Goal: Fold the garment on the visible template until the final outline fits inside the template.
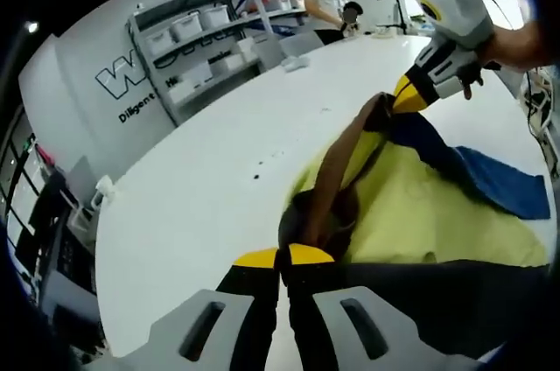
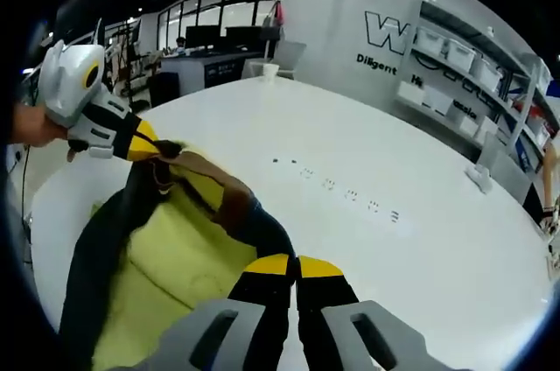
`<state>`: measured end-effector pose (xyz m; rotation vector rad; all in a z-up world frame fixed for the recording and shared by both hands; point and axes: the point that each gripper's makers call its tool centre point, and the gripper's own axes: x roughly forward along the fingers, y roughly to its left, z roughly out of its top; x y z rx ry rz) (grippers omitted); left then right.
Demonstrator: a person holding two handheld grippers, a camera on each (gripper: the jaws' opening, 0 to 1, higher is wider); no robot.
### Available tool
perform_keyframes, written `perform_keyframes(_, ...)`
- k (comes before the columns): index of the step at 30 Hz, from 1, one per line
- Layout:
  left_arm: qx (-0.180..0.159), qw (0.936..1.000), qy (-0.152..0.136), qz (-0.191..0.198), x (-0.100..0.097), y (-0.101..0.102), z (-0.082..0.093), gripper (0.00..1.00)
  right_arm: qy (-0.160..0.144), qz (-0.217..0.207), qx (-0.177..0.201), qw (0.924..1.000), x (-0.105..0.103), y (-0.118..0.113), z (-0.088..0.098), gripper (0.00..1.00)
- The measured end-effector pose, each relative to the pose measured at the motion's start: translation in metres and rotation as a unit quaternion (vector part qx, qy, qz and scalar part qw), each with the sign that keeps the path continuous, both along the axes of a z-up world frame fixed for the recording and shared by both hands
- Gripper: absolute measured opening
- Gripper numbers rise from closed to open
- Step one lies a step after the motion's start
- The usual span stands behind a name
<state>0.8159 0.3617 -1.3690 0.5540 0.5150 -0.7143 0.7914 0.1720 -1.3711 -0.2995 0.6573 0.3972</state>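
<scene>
Holding the soft yellow, brown and blue garment [image 1: 411,205] up off the smooth white desk [image 1: 210,187], your left tongs [image 1: 280,257] and right tongs [image 2: 294,262] each pinch an edge.

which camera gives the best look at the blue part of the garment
The left gripper view. There the blue part spreads flat on the white table beyond the yellow fabric, under the right gripper. In the right gripper view, no clearly blue cloth can be made out.
</scene>
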Motion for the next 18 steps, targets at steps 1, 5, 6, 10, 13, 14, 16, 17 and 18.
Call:
perform_keyframes(1, 0.0, 1.0, -0.001, 0.002, 0.001, 0.0, -0.001, 0.04, 0.0, -0.002, -0.001, 1.0, 0.001, -0.001, -0.002, 0.0)
perform_keyframes(5, -0.003, 0.9999, 0.008, 0.008, 0.005, -0.002, -0.007, 0.08, 0.013, -0.013, 0.002, 0.9998, 0.005, -0.006, -0.014, 0.0)
perform_keyframes(6, 0.0, 0.9999, 0.007, 0.011, 0.005, -0.001, -0.009, 0.09, 0.014, -0.013, 0.001, 0.9998, 0.007, -0.006, -0.017, 0.0)
perform_keyframes(10, 0.007, 0.9999, 0.008, 0.008, 0.006, 0.0, -0.015, 0.15, 0.011, -0.002, -0.006, 0.9999, 0.011, -0.005, -0.023, 0.0)
perform_keyframes(13, 0.008, 0.9999, 0.003, 0.009, 0.007, 0.001, -0.014, 0.18, 0.015, -0.007, 0.004, 0.9999, 0.012, -0.005, -0.026, 0.0)
perform_keyframes(14, 0.007, 0.9999, 0.003, 0.011, 0.007, 0.001, -0.013, 0.18, 0.014, -0.007, 0.006, 0.9999, 0.012, -0.005, -0.025, 0.01)
perform_keyframes(16, 0.001, 0.9999, 0.002, 0.011, 0.006, -0.001, -0.011, 0.18, 0.013, -0.01, 0.013, 0.9998, 0.009, -0.005, -0.025, 0.05)
perform_keyframes(17, -0.003, 1.0, 0.003, 0.009, 0.004, -0.003, -0.011, 0.18, 0.011, -0.008, 0.013, 0.9998, 0.007, -0.004, -0.025, 0.06)
perform_keyframes(18, -0.004, 0.9999, 0.005, 0.008, 0.002, -0.004, -0.011, 0.19, 0.01, -0.004, 0.013, 0.9999, 0.004, -0.004, -0.026, 0.07)
